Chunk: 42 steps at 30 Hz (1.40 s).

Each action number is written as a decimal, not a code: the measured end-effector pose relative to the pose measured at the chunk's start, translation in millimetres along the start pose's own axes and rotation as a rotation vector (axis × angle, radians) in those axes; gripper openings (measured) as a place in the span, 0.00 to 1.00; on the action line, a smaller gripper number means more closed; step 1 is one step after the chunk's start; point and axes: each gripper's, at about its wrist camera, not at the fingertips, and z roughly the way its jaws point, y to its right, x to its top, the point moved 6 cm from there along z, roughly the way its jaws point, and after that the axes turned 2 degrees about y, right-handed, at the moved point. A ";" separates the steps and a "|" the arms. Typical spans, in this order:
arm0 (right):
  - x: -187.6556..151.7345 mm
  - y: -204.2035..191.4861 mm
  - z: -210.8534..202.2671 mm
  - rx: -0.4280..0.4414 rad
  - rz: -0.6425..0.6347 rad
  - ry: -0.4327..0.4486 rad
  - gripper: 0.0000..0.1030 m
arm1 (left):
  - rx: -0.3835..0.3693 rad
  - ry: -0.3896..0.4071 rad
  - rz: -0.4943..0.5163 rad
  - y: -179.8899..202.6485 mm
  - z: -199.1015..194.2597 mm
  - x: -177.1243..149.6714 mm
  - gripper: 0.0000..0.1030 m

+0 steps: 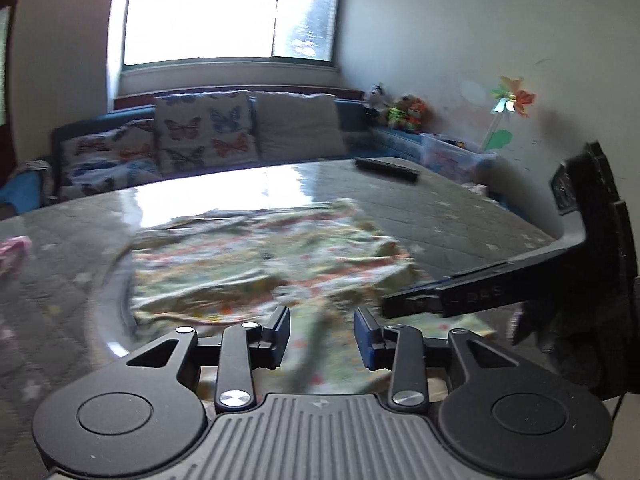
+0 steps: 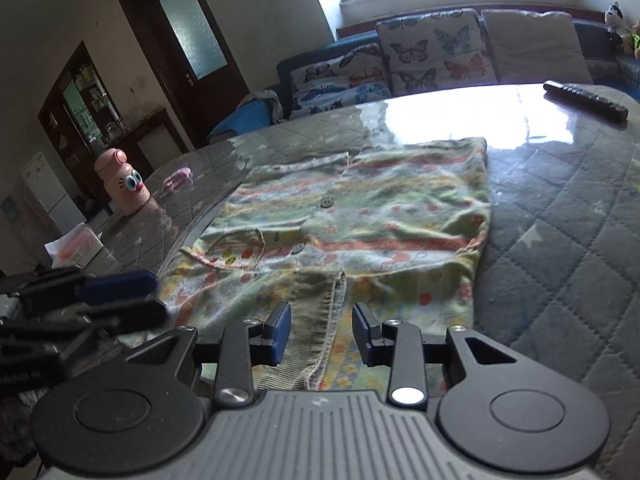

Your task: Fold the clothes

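Observation:
A green, yellow and orange patterned child's garment [image 2: 360,216] with buttons lies spread on the quilted grey table cover [image 2: 568,240]. It also shows, blurred, in the left wrist view [image 1: 264,264]. My right gripper [image 2: 322,336] is open just above the garment's near edge, with a folded hem strip between its fingers but not pinched. My left gripper [image 1: 322,334] is open over the near part of the garment. The left gripper also shows at the left of the right wrist view [image 2: 120,300]. The right gripper's finger shows in the left wrist view [image 1: 448,300].
A black remote [image 2: 586,100] lies at the far right of the table. A pink cartoon bottle [image 2: 124,184], a small pink item [image 2: 178,178] and a white box [image 2: 76,248] stand at the left. A sofa with butterfly cushions [image 2: 428,56] lies beyond.

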 end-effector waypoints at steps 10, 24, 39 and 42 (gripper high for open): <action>-5.8 -12.4 13.3 -0.027 -0.044 -0.056 0.10 | 0.244 -0.060 -0.105 -89.3 -28.4 -36.3 0.43; 43.5 -52.9 -31.4 -0.012 -0.172 0.096 0.07 | 0.204 -0.112 0.054 -61.8 -27.7 -67.7 0.51; 47.8 -36.3 -45.9 -0.077 -0.168 0.145 0.07 | 0.218 -0.127 0.124 -58.2 -23.6 -73.3 0.52; 26.4 -19.7 -28.4 -0.094 -0.127 0.074 0.07 | 0.223 -0.130 0.120 -63.7 -27.2 -70.0 0.52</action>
